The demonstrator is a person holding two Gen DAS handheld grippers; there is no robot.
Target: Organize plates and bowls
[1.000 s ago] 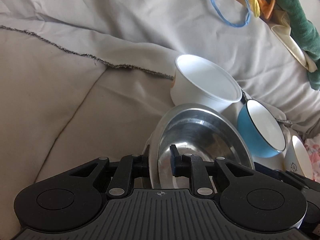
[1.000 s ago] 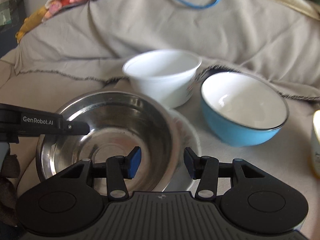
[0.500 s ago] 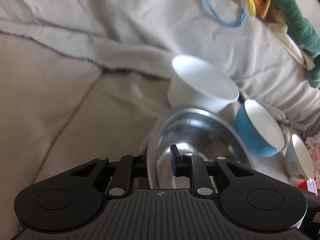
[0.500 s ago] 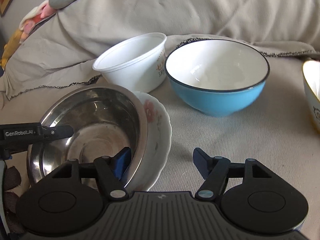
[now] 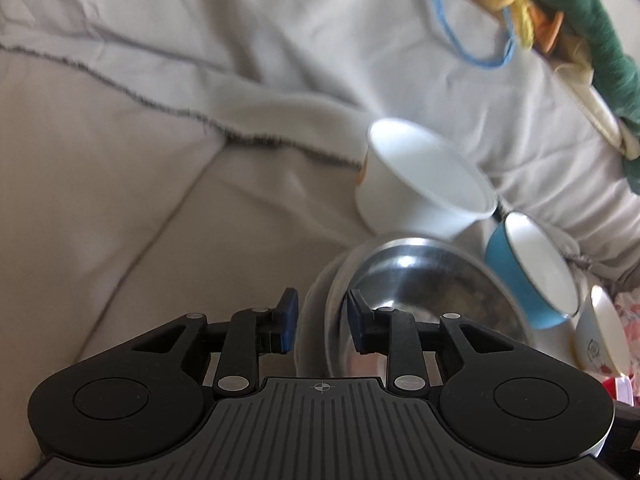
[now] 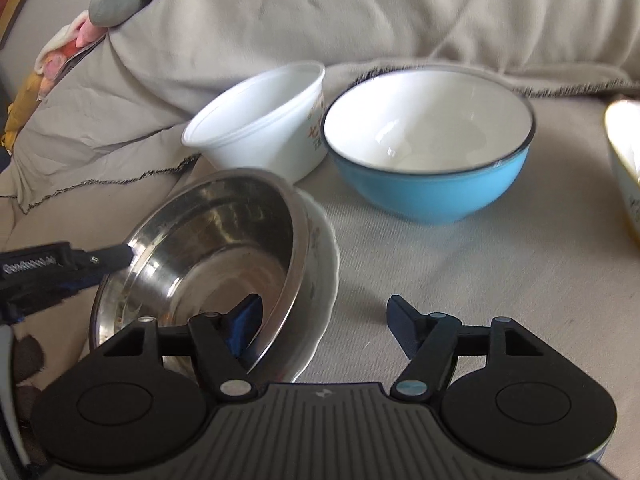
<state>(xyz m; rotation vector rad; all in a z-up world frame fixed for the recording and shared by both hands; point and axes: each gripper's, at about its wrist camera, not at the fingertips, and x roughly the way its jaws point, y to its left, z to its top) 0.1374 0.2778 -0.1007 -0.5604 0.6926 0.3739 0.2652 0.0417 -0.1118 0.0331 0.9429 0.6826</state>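
Observation:
A steel bowl sits tilted inside a white floral plate on a beige cloth-covered couch. My left gripper is open, its jaws on either side of the near rims of the steel bowl and the plate; it also shows in the right wrist view. My right gripper is open wide, its left finger inside the steel bowl, its right finger over bare cloth. A white plastic bowl and a blue enamel bowl stand behind.
A cream bowl with a gold rim stands at the right edge. Toys and a green cloth lie on the couch back. A blue cord hangs there. Soft toys lie at the far left.
My left gripper has opened and let go of the steel bowl's rim. My right gripper has opened wider and moved right. The steel bowl now rests tilted in the plate.

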